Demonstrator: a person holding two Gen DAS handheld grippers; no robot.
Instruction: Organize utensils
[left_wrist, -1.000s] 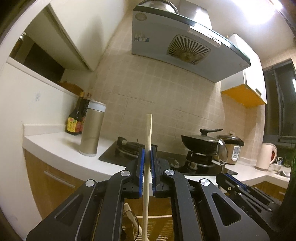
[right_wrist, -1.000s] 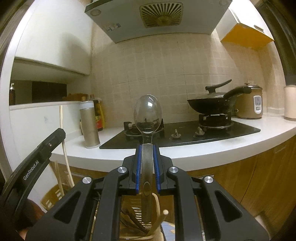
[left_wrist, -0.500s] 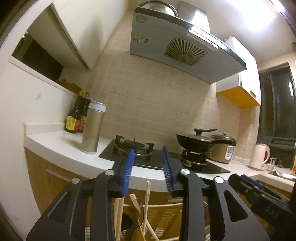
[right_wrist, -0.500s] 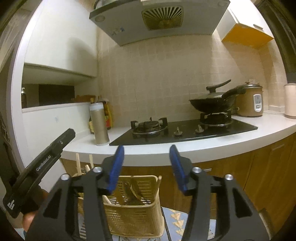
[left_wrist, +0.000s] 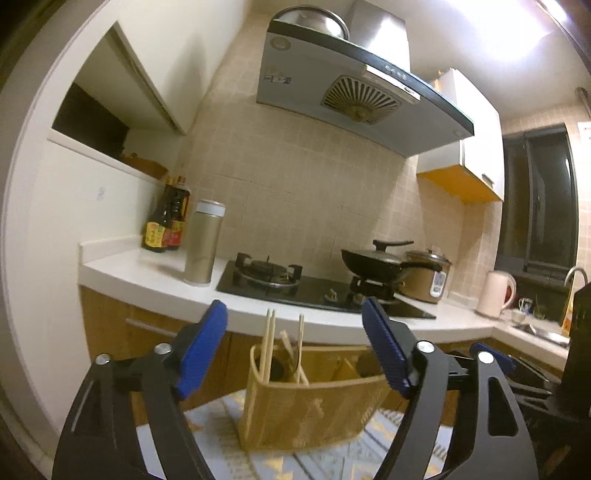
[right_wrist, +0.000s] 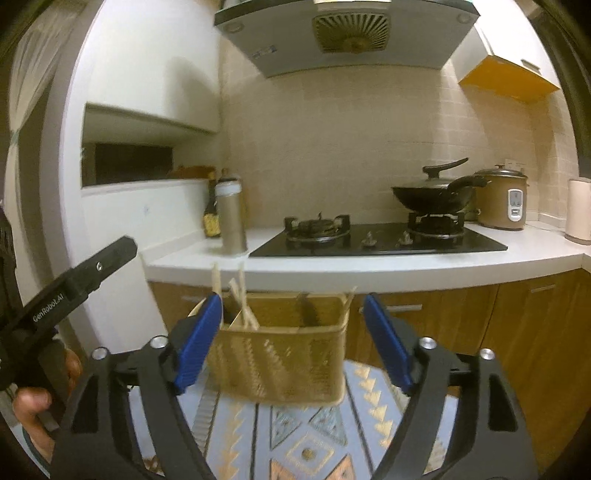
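While jaws just opened wide, left gripper (left_wrist: 295, 349), right gripper (right_wrist: 293, 338) empty before utensil basket (right_wrist: 280, 362).

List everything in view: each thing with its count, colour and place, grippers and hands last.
Woven utensil basket: one, tan, on the patterned mat below the counter.
Wooden chopsticks: several, pale, upright in the basket's left compartment.
Patterned mat: one, blue and gold, under the basket.
Black wok with lid: one, on the right burner.
Gas hob: one, black, set in the white counter.
Steel flask: one, beige, left of the hob.
Sauce bottles: two, dark, behind the flask.
Rice cooker: one, brown, right of the wok.
Kettle: one, pale pink, near the sink.
Range hood: one, grey, above the hob.
Left gripper: black with blue pads, open, empty.
Right gripper: same, open, empty.
Hand: one, lower left of the right view.
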